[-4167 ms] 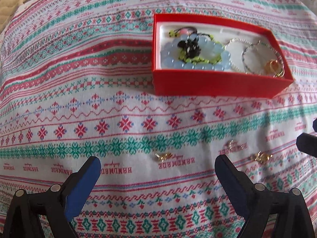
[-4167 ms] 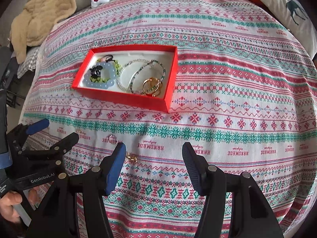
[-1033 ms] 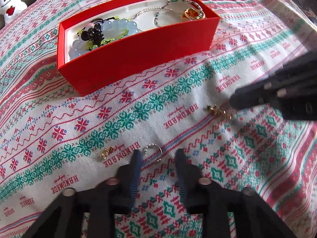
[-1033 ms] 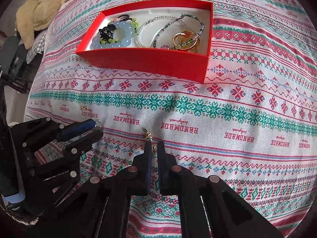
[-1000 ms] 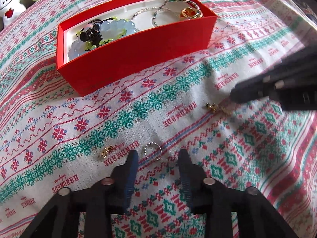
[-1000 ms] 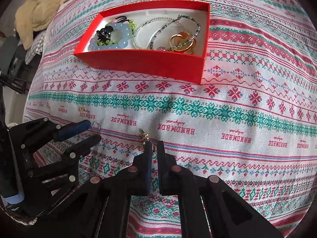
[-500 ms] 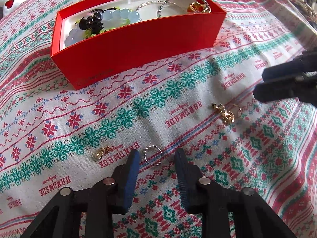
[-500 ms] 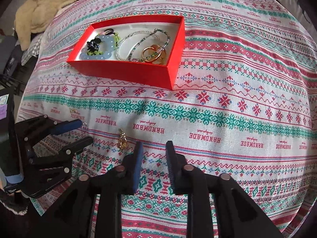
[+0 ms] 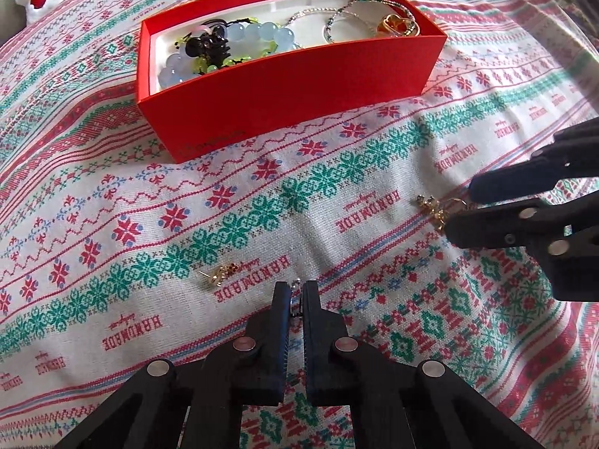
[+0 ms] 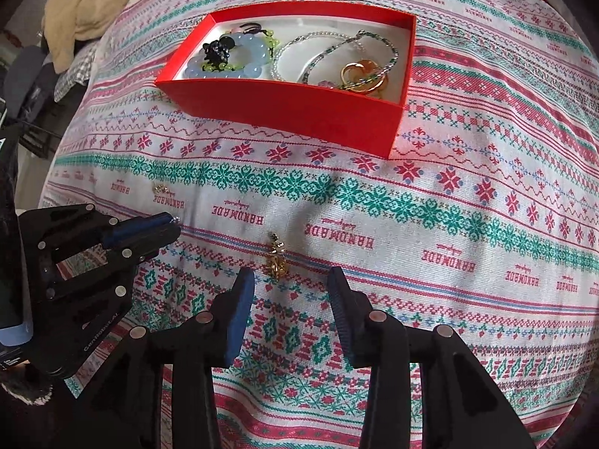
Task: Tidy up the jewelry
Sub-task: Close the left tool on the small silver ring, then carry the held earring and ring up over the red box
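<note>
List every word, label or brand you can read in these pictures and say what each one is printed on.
"HANDMADE": woven in red, repeated along the patterned red, green and white cloth, upside down from both cameras.
"GenRobot.AI": white print on the black frame of the left tongs, only partly legible.
Faint embossed mark on the red cardboard jewelry box front wall: too faint to read.
</note>
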Available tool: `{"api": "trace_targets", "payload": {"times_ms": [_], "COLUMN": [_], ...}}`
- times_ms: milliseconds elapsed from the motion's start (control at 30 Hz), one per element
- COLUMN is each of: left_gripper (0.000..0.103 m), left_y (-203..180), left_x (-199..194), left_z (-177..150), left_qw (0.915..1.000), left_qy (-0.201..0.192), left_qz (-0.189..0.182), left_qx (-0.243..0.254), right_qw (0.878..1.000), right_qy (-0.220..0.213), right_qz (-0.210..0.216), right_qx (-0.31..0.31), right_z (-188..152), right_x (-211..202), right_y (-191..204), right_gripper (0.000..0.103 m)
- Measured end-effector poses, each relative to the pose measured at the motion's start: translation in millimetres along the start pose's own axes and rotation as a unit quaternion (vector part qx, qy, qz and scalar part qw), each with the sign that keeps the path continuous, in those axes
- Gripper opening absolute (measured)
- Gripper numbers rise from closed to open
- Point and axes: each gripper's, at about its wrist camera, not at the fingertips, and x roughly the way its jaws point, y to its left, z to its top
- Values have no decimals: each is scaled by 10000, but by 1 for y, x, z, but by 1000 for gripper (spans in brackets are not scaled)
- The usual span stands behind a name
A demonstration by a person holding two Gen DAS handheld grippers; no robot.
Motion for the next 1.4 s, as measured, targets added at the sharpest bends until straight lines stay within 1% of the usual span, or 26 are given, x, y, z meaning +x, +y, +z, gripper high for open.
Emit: {"api": "trace_targets", "payload": {"times_ms": [67, 100, 133, 200, 267, 300, 367, 433, 467, 767, 967, 1133, 1400], "left_gripper": [1, 1, 1, 1, 1, 1, 1, 1, 1, 1, 1, 1, 1], "left_y": [0, 1, 2, 3, 1, 2, 3, 3, 3, 13, 21, 31, 46], "left_x": [-1, -1, -1, 0, 0, -1, -3, -7, -9, -23, -37, -48, -56], "left_z": [0, 0, 1, 0, -1, -1, 0, 1, 1, 6, 13, 22, 41], "left_qw": [10000, 10000, 10000, 10000, 10000, 9999, 9999, 9998, 9998, 9983, 9960, 9928, 9852], "left_qy": [-10, -16, -11, 4, 15, 17, -10, -48, -68, -231, -460, -656, -941], "left_qz": [-6, 6, 14, 26, 39, 37, 24, 3, -7, -70, -179, -223, -311], "left_qx": [-34, -47, -56, -73, -87, -97, -128, -175, -200, -524, -742, -978, -1401], "right_qw": [10000, 9999, 9999, 9996, 9993, 9992, 9990, 9991, 9992, 9997, 9994, 9986, 9962], "right_qy": [38, 59, 78, 122, 141, 139, 122, 103, 78, -166, -346, -506, -745], "right_qz": [-19, -32, -43, -127, -213, -223, -267, -222, -212, -59, 63, 171, 296], "right_qx": [-47, -88, -123, -220, -283, -287, -339, -352, -343, -171, -47, 61, 352], "right_z": [3, 4, 5, 7, 10, 11, 12, 12, 12, 7, 9, 13, 27], "right_x": [6, 8, 10, 16, 21, 21, 20, 16, 14, -13, -29, -42, -57], "right_y": [4, 6, 8, 14, 20, 21, 23, 24, 24, 10, 6, 0, -11], "right_gripper": [28, 26, 21, 11, 10, 6, 6, 6, 1, 1, 1, 1, 1]}}
